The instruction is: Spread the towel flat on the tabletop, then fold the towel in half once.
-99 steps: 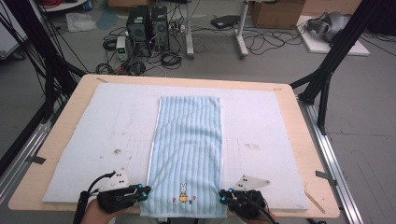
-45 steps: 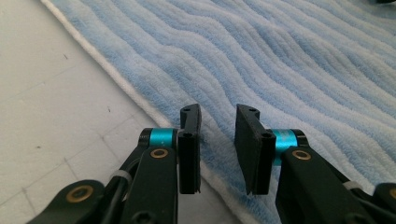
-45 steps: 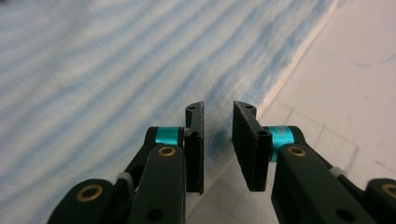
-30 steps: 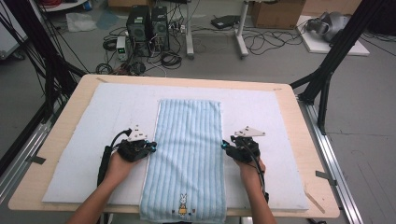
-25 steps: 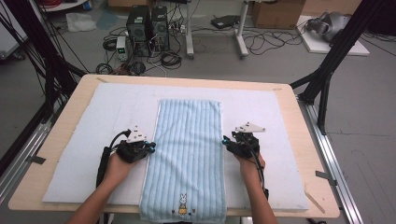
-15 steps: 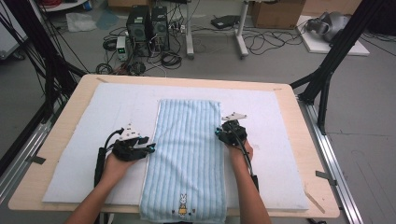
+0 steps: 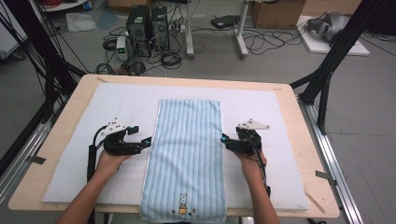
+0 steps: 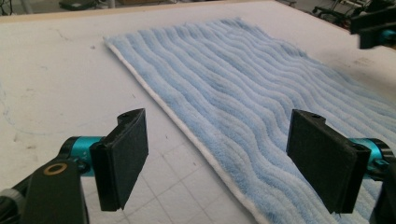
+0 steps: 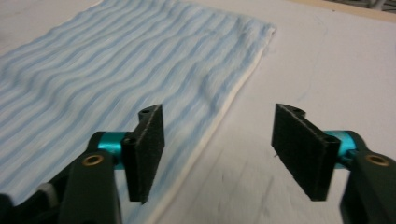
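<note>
From my seat at six o'clock, I have the left tool at nine o'clock of the towel, its jaws apart and just opened wider, straddling the towel's white hem without pinching it. In the left gripper view that hem runs between the two black pads with daylight on both sides. My right tool sits at three o'clock of the towel, jaws also apart and just opened, the opposite hem lying loose between them in the right gripper view. The towel, light blue with wavy stripes and a small rabbit patch at its six o'clock end, lies flat along the middle of the white mat on the counter, its near end overhanging the edge.
</note>
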The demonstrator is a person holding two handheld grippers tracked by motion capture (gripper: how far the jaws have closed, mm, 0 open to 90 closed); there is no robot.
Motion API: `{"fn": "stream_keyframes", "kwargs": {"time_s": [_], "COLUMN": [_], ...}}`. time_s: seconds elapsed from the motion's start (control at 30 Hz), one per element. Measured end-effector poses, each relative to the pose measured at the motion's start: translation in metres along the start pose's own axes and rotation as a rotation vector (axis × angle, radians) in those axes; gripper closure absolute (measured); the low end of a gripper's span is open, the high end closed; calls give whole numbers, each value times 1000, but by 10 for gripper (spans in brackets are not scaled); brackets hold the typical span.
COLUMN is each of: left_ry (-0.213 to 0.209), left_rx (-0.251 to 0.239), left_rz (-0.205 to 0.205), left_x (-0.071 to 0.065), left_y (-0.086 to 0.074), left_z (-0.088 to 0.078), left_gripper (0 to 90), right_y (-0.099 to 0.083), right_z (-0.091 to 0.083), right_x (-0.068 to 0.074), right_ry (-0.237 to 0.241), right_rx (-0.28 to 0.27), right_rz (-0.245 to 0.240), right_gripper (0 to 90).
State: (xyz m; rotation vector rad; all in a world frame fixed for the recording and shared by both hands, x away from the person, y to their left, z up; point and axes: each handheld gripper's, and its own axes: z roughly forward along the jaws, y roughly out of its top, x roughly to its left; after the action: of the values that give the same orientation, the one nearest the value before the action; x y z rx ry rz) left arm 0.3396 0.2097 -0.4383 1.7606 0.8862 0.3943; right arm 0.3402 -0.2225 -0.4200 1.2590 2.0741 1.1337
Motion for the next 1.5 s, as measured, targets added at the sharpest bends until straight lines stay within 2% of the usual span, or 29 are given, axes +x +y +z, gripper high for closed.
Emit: {"fn": "stream_keyframes", "kwargs": {"time_s": [0.07, 0.13, 0.2, 0.33, 0.5, 0.73, 0.83, 1.03, 1.27, 1.4, 1.5], "left_ry": [-9, -10, -3, -3, -8, -11, -13, -5, 8, 5, 10], "left_rx": [-5, -9, -11, -18, -26, -25, -25, -23, -15, -4, 1], "left_rz": [6, 9, 9, 6, 3, 19, 13, 4, -13, -34, -39], "left_x": [1, 1, 2, 5, 5, 2, 3, 5, 8, 10, 14], "left_y": [0, 0, 0, -1, 0, -2, -2, -2, -3, 1, 10], "left_z": [-2, -3, -6, -9, -10, -10, -9, -10, -7, -3, 0], "left_gripper": [212, 212, 212, 211, 212, 212, 213, 214, 224, 224, 221], "right_y": [-8, -15, -21, -26, -26, -28, -27, -27, -27, -27, -26], "right_z": [-13, -24, -32, -43, -46, -44, -44, -40, -40, -41, -42], "right_x": [-2, -5, -8, -14, -17, -16, -15, -15, -15, -18, -19], "right_ry": [14, 8, -2, -3, -23, -21, -16, -13, -4, 4, 9], "right_rx": [-2, 2, -12, -38, -65, -52, -66, -47, -54, -72, -75], "right_rz": [-15, -35, -18, -14, -37, -46, -46, -47, -36, -22, -14], "right_gripper": [261, 184, 101, 101, 101, 101, 101, 101, 101, 101, 101]}}
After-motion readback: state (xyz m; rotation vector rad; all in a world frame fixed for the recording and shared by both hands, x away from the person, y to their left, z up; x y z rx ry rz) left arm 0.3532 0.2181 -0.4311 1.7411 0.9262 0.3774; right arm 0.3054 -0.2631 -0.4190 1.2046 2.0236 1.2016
